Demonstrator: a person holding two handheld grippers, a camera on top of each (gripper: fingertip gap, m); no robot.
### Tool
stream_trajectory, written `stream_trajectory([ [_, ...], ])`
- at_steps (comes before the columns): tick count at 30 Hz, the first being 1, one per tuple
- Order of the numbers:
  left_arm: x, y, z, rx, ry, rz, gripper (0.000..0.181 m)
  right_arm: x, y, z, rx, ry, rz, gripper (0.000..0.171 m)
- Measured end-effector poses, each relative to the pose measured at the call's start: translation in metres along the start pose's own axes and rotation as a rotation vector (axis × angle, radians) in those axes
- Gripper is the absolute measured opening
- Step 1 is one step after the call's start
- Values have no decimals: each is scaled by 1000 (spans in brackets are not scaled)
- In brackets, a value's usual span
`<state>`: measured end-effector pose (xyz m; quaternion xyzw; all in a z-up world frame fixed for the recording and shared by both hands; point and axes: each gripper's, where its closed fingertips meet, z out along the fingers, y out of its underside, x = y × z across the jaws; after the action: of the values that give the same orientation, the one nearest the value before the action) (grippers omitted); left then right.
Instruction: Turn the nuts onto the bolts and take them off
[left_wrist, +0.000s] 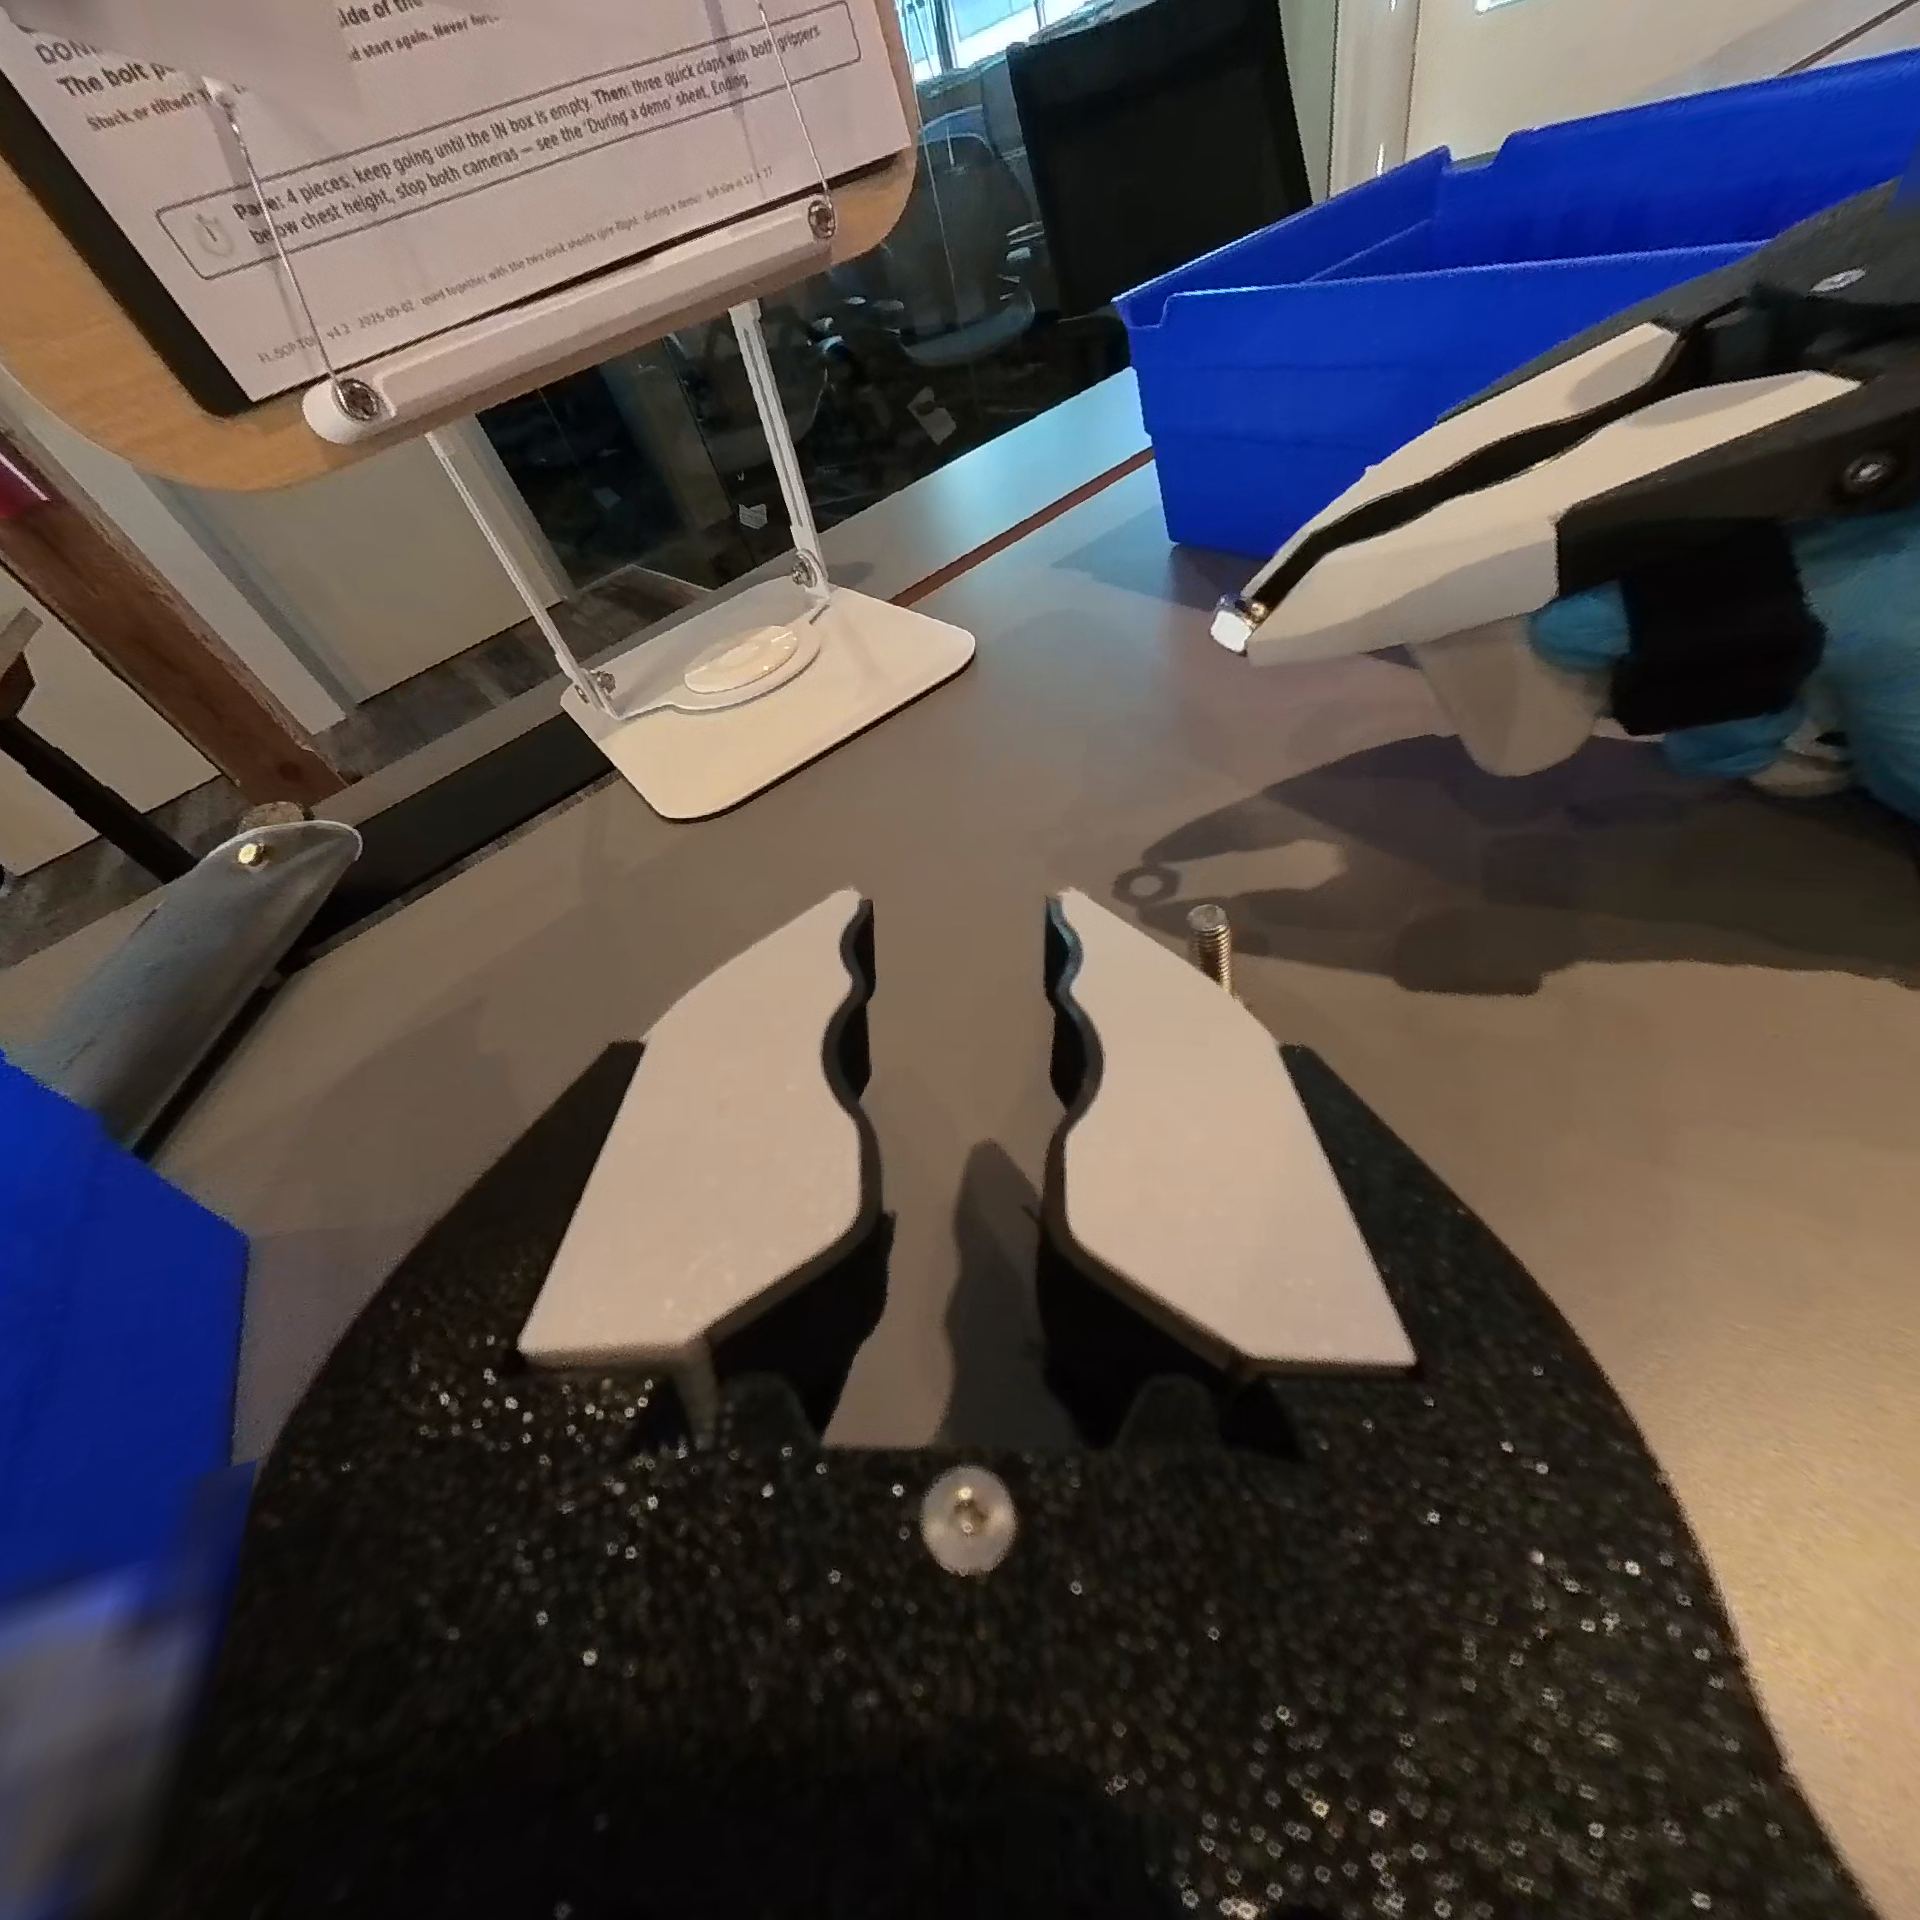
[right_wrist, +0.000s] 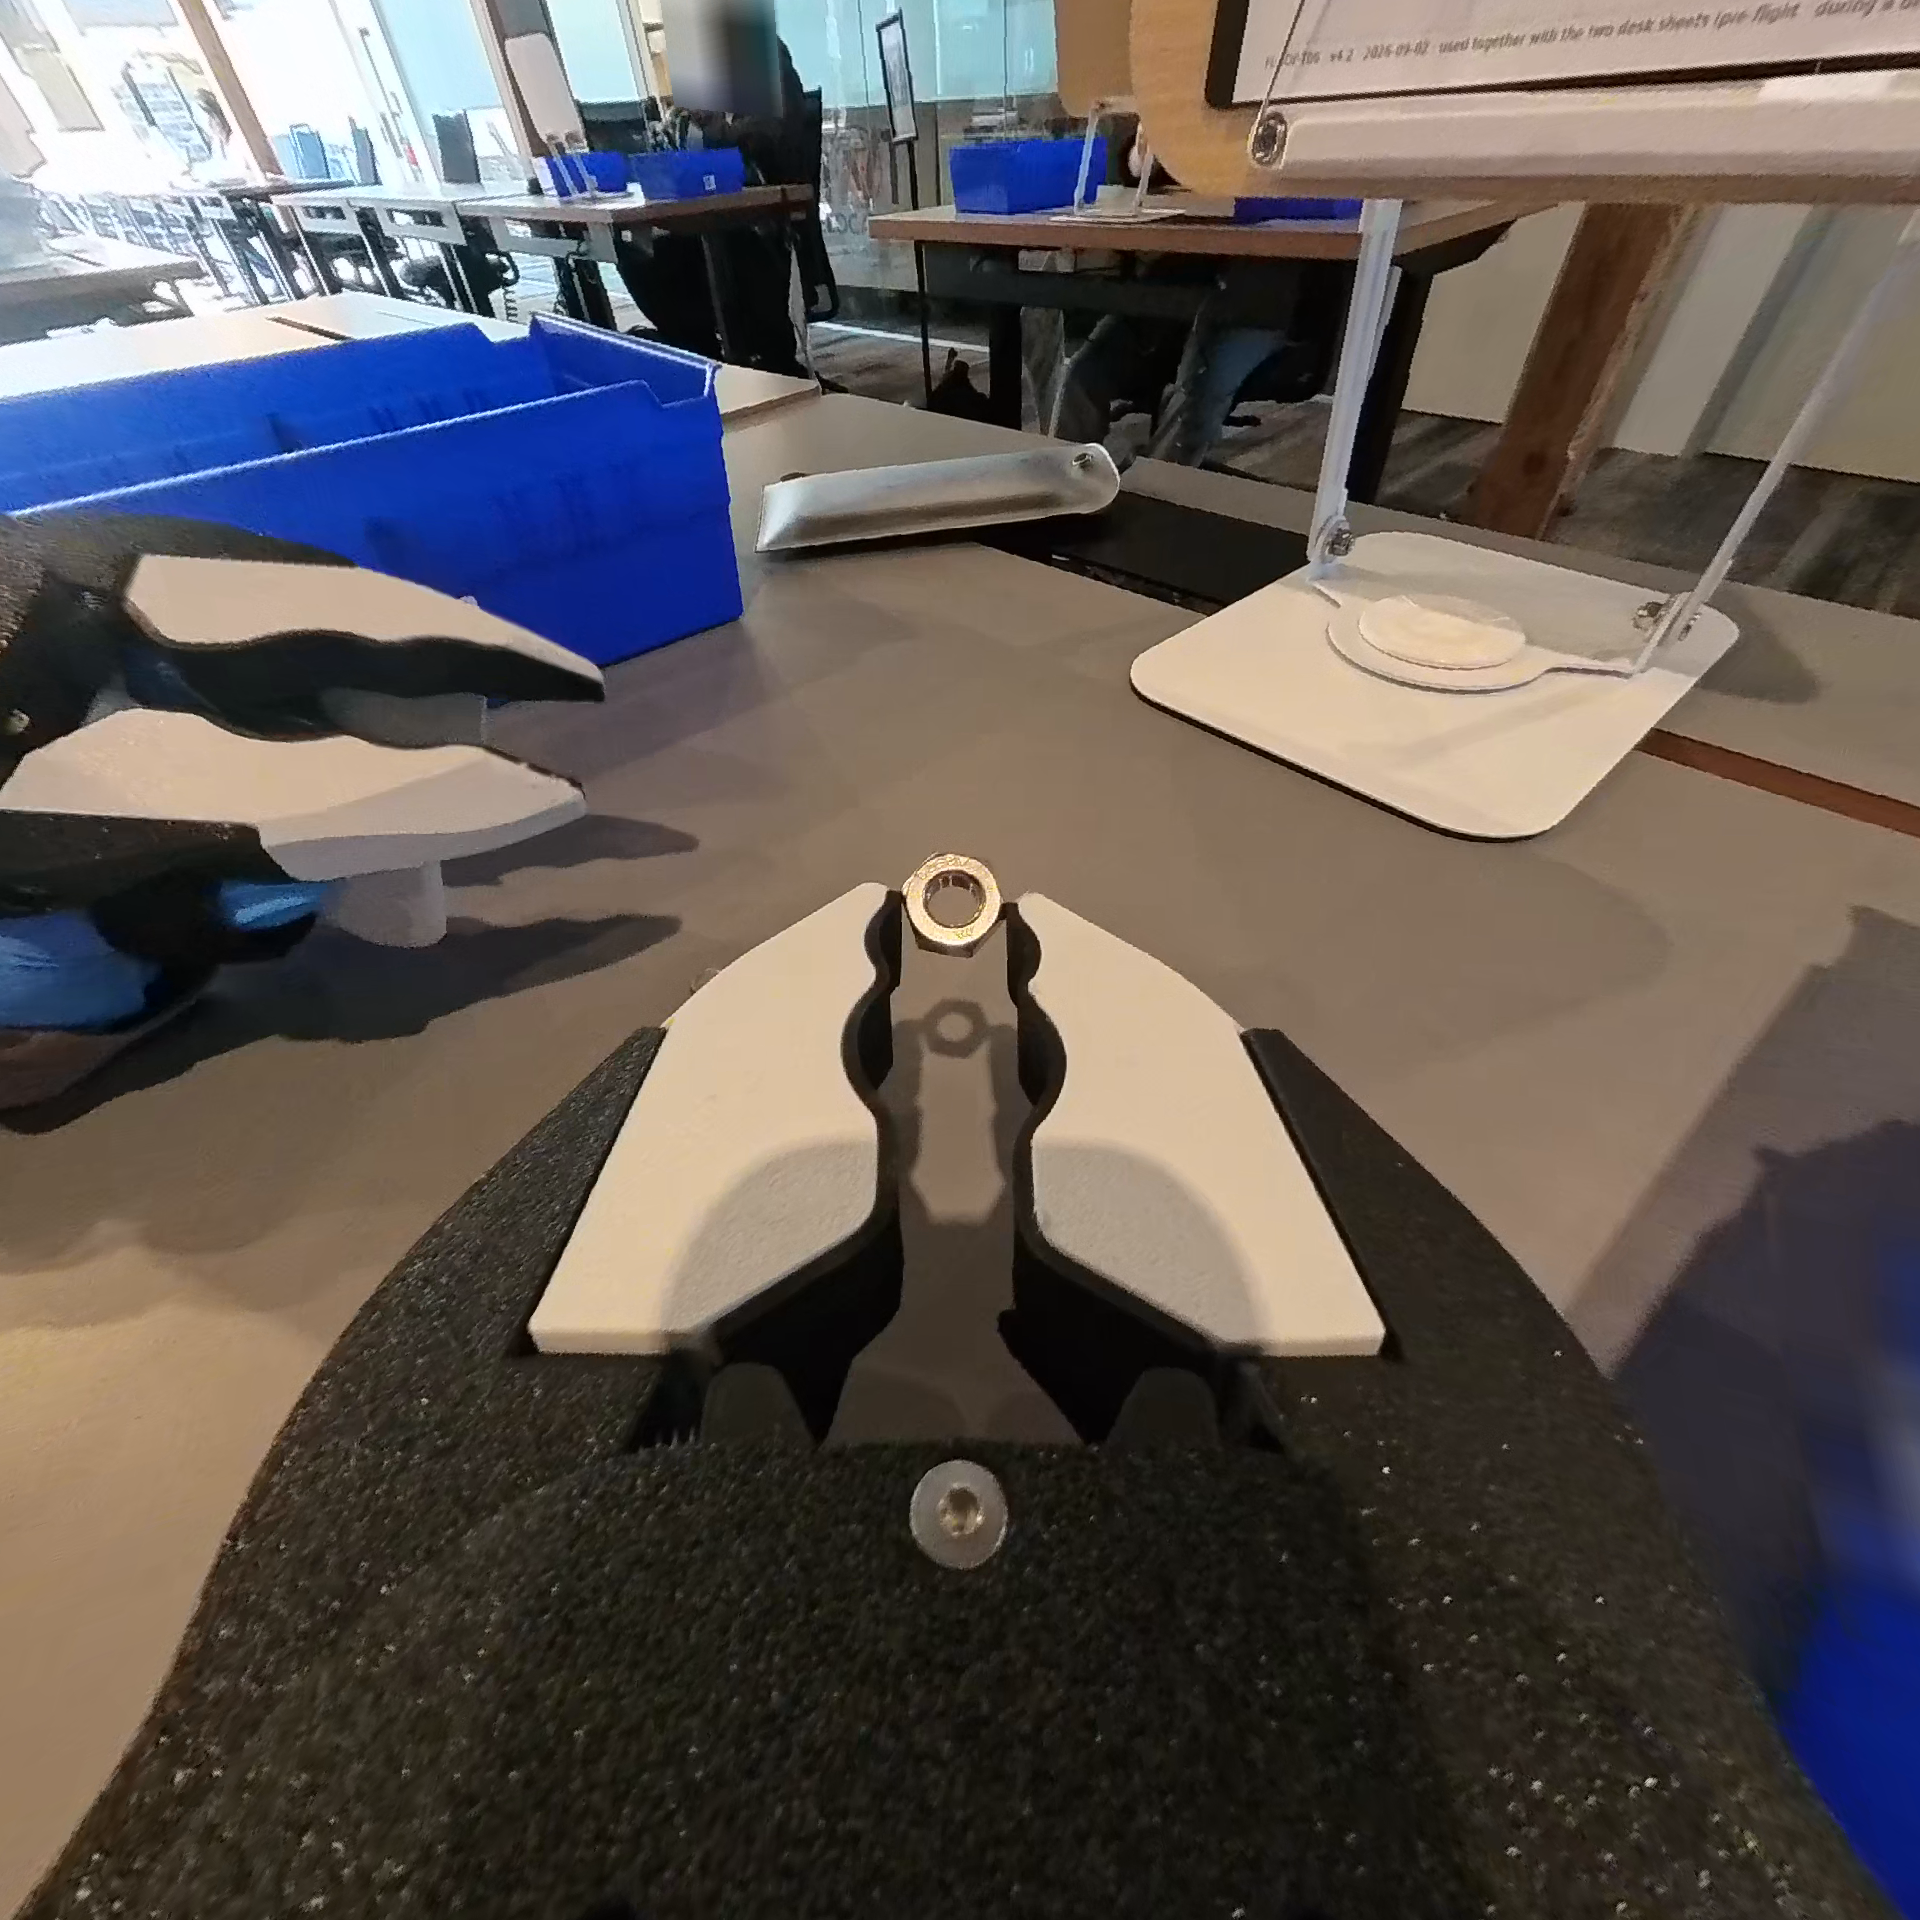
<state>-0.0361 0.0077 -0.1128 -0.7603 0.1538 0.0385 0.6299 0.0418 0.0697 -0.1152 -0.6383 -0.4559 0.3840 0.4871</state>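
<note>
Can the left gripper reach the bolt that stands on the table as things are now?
Probably yes. The left gripper is open and empty, and the bolt stands upright just beside its right finger, nothing between. The right gripper, holding the nut, hovers higher and off to the side.

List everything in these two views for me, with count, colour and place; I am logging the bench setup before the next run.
nut: one, silver, pinched at the right gripper's fingertips, off the table.
bolt: one, silver, standing upright on the table, just right of the left gripper's fingers.
bins: two seen, blue, one on each side of the work area; contents hidden.
sheet stand: one, white base with clear struts, holding a wooden board with a printed sheet, at the far edge.
metal bracket: one, grey, at the table's far edge.
table: one, grey.
left gripper: white fingers, open, empty.
right gripper: white fingers, shut on the nut.
gloved hand: blue, holding the right gripper.
</note>
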Motion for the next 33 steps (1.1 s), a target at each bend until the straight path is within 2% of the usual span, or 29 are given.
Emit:
stream_trajectory([
  [33,3,3,2,-25,40,-37,31,0,4,3,-22,-20,22,19],
])
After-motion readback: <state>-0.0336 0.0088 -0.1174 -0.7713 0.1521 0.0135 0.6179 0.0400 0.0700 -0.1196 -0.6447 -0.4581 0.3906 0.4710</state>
